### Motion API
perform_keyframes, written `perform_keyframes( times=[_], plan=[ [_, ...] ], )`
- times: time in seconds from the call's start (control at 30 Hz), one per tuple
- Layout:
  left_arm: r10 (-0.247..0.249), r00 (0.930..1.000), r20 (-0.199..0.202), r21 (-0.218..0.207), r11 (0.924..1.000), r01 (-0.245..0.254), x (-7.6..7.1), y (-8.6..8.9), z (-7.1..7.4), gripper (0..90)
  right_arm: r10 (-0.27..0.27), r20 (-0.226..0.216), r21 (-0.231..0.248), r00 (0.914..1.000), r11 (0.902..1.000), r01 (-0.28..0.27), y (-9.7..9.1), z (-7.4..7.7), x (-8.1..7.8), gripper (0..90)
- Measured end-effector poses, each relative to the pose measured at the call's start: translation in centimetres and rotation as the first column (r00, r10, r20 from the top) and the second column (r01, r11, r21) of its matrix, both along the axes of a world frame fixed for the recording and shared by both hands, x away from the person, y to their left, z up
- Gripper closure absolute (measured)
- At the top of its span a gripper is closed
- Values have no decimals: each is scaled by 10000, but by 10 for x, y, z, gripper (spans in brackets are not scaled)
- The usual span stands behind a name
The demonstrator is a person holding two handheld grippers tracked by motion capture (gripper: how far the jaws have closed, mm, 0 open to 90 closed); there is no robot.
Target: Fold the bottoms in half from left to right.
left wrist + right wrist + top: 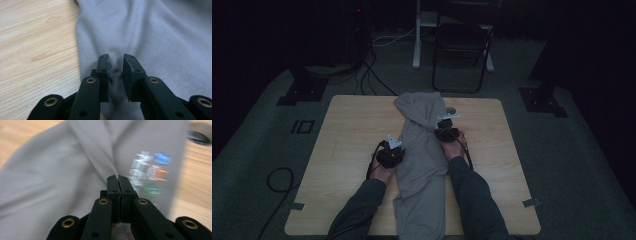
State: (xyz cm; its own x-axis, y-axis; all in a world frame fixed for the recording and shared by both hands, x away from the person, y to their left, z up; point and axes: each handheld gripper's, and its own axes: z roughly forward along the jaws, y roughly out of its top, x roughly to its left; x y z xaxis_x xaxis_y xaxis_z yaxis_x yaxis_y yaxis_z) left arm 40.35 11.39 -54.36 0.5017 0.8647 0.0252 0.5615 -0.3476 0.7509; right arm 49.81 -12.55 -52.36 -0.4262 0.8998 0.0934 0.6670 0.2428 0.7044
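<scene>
Dim table (pixel 347 150): grey garment (pixel 422 160) runs off-frame, left gripper (pixel 116 65) and right gripper (pixel 119 180) each pinching a fold.

This looks like a dark test room or lab, not a home. A bare wooden table (pixel 347 150) stands alone on a grey carpet floor (pixel 577 165). At 12 o'clock, past the table, there is a black folding chair (pixel 462 47) and a white stand leg (pixel 417 35). Black cables (pixel 367 75) run over the floor at 11 o'clock, and one more loops at 8 o'clock. Black stand feet (pixel 302 90) sit at 10 and 2 o'clock. The walls are all dark.
</scene>
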Motion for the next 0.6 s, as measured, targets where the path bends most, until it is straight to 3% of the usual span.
perform_keyframes(
  times=[0.03, 0.13, 0.23, 0.27, 0.33, 0.4, 0.47, 0.53, 0.6],
  plan=[
    [6, 10000, 8, 7, 10000, -6, 0, 0, 0, 769, -198, -102, 261, 9998, 9995, 201, -10, -1, 3, 888],
    [9, 10000, -14, -10, 10000, -9, 0, 0, 0, 770, -697, -249, 317, 9973, 9970, 705, -32, -4, 9, 885],
    [37, 10000, -1, 6, 10000, -37, 0, 0, 0, 770, -1251, -265, -454, 9918, 9913, 1238, -43, -9, 12, 844],
    [49, 10000, 6, 11, 10000, -49, 0, 0, 0, 770, -1448, -304, -420, 9890, 9888, 1435, -47, -11, 13, 820],
    [48, 10000, 10, 34, 10000, -48, 0, 0, 0, 767, -1702, -475, 96, 9843, 9853, 1708, -54, -7, 11, 725],
    [63, 10000, 58, 58, 10000, -64, 0, -1, 0, 764, -1473, -112, 533, 9890, 9876, 1477, -53, 1, 4, 636],
    [156, 9998, 112, 140, 9998, -158, -1, -1, 0, 756, -926, 304, 662, 9952, 9937, 904, -48, 7, -3, 566],
    [188, 9997, 128, 184, 9996, -190, -1, -2, 0, 750, -259, 620, 547, 9977, 9983, 225, -40, 9, -7, 528],
    [166, 9998, 122, 190, 9997, -169, -1, -2, 0, 753, 153, 572, 257, 9982, 9995, -168, -31, 5, -7, 521]
  ],
)
